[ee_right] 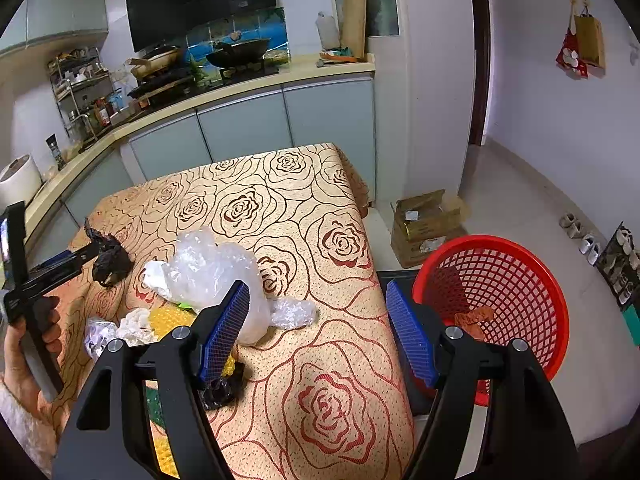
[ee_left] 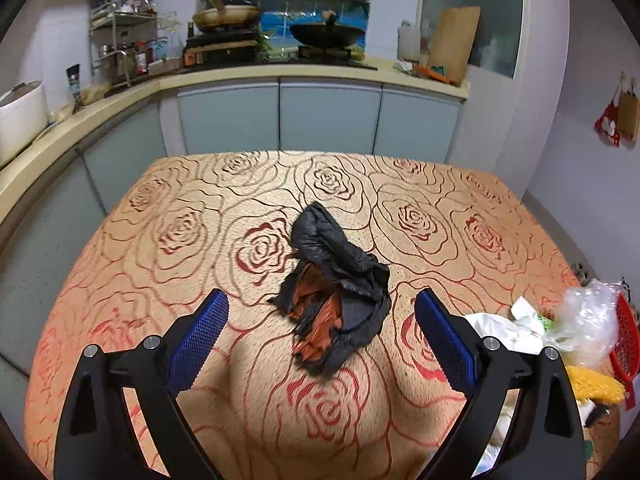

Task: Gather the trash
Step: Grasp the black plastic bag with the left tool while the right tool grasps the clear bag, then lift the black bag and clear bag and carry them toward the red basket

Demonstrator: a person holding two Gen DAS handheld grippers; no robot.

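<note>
Hovering left gripper (ee_left: 322, 322), black bag (ee_left: 340, 280), red basket (ee_right: 500, 300)

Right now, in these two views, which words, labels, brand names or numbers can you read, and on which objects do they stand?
No text is legible in either view.
Cardboard box on the floor: it carries printed labels, too blurred to read.
Dark packet on the counter: it has print, too small to read.
Bottles on the metal rack: their labels are too small to read.
Hanging red and brown bags: no readable writing.
</note>
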